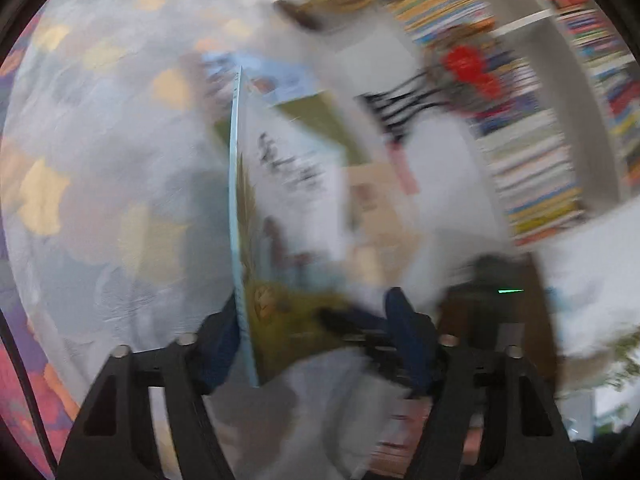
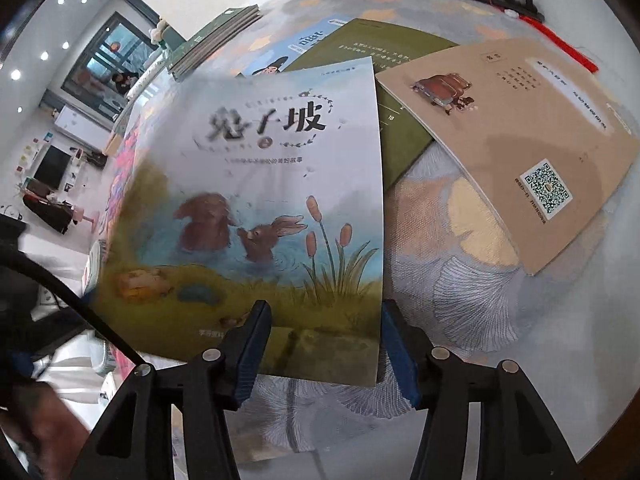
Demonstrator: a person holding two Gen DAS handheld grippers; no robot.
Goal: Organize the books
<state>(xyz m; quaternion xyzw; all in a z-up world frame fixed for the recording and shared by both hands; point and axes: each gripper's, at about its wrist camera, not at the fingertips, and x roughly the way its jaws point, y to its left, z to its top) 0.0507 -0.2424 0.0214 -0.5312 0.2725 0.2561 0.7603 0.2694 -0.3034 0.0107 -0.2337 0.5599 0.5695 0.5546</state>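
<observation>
Your right gripper [image 2: 324, 344] straddles the rabbit book's [image 2: 256, 200] lower edge; whether it pinches, you can't tell. Only the left view shows shelves [image 1: 532, 152]; there the left gripper [image 1: 316, 344] holds the book edge-on above the table [image 1: 100, 160].

Rabbit book [image 2: 256, 208] is blocking the left; bare table [image 2: 452, 304] lying open beneath tan book [image 2: 516, 136].

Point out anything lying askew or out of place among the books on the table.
The loose books are fanned crookedly: the tan book overlaps the olive book, which covers the blue book. The rabbit book stands up off the table. Only the green stack is squared up.
</observation>
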